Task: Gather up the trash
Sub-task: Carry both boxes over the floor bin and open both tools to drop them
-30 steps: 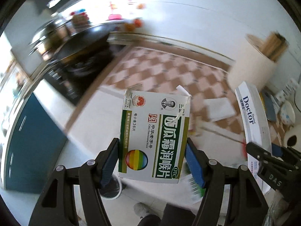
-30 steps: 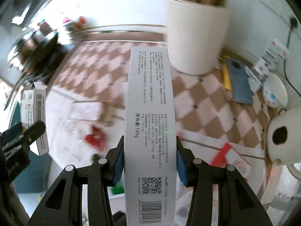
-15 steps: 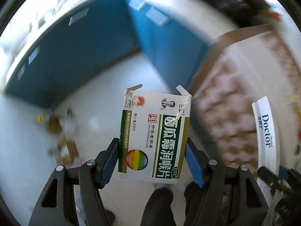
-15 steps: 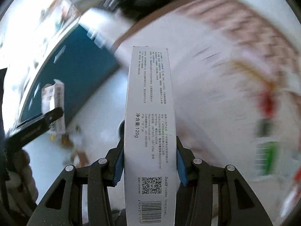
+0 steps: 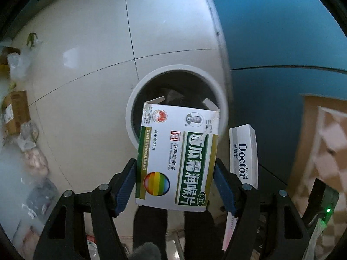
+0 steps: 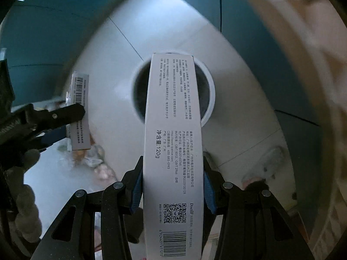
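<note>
trash bin (image 5: 219, 91), a round white-rimmed container with a dark inside, stands on the pale tiled floor (image 5: 91, 69) at the middle of both wrist views, next to blue cabinet fronts (image 5: 282, 39) that fill the upper right of the left view. loose bags and cardboard scraps (image 5: 19, 117) lie along the left edge of that view.

toothpaste box (image 6: 173, 156), long and grey-white with a barcode and qr code, runs from the bottom centre of the right view up over the bin's opening. the right gripper (image 6: 173, 190) has its jaws pressed on both long sides of the box's lower half, holding it.

medicine box (image 5: 176, 158), white and green with a rainbow disc, sits at the lower centre of the left view, its torn top flaps reaching over the bin's near rim. it lies between the jaws of the left gripper (image 5: 174, 183), which are opening: the blue pad on the right stands slightly off the box edge, while the left pad looks close against it.
</note>
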The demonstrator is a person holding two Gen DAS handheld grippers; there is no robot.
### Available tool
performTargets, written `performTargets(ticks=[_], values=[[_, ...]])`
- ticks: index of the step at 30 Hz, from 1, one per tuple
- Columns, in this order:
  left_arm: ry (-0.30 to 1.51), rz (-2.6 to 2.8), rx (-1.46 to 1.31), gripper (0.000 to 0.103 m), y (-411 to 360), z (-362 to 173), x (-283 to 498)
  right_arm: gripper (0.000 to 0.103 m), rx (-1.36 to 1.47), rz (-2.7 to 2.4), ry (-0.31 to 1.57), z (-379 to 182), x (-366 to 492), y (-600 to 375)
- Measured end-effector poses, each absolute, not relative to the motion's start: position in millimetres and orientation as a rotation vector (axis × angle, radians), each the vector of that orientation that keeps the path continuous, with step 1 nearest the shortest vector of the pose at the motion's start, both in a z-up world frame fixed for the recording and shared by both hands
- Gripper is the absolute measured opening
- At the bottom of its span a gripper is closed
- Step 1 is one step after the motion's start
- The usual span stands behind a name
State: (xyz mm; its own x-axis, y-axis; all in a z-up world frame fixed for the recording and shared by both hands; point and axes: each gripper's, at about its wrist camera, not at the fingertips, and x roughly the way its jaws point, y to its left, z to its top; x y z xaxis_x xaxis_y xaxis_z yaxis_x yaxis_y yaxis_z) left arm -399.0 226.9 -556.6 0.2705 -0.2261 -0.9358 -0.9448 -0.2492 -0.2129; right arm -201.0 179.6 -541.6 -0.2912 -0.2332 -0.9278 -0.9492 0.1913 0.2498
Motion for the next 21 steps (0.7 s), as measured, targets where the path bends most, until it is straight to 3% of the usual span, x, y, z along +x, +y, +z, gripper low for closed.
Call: performTargets(ticks=[1,2,5,7,8,9,11,12,21], values=[[1.097,1.044,-1.674,0.091,227,-569,-404,0.049,-1.155,1.149,1.704,-565,-205,184],[1.104,1.048,-1.671,0.097,225,-579,-408,0.049,-1.169,1.149,1.713,-579,-207,187],[1.118,1.067,-1.676,0.097,215,-596,-415,0.051,-1.219,1.187,1.732,-623,-219,198],[1.132,1.095,-1.657,0.097,206,-599,-420,0.064,-1.262,1.179,1.725,-645,-225,202],[1.141,1.117,-1.636,0.097,203,-595,-419,0.079,-1.27,1.168,1.716,-652,-224,206],[1.149,1.141,-1.602,0.097,196,-589,-419,0.088,-1.274,1.162,1.699,-658,-224,208],[1.178,1.216,-1.508,0.097,188,-576,-415,0.093,-1.297,1.158,1.635,-659,-224,212],[1.195,1.259,-1.462,0.097,181,-568,-415,0.101,-1.312,1.162,1.583,-657,-223,212],[1.195,1.394,-1.342,0.097,152,-505,-419,0.103,-1.326,1.126,1.331,-609,-210,215]])
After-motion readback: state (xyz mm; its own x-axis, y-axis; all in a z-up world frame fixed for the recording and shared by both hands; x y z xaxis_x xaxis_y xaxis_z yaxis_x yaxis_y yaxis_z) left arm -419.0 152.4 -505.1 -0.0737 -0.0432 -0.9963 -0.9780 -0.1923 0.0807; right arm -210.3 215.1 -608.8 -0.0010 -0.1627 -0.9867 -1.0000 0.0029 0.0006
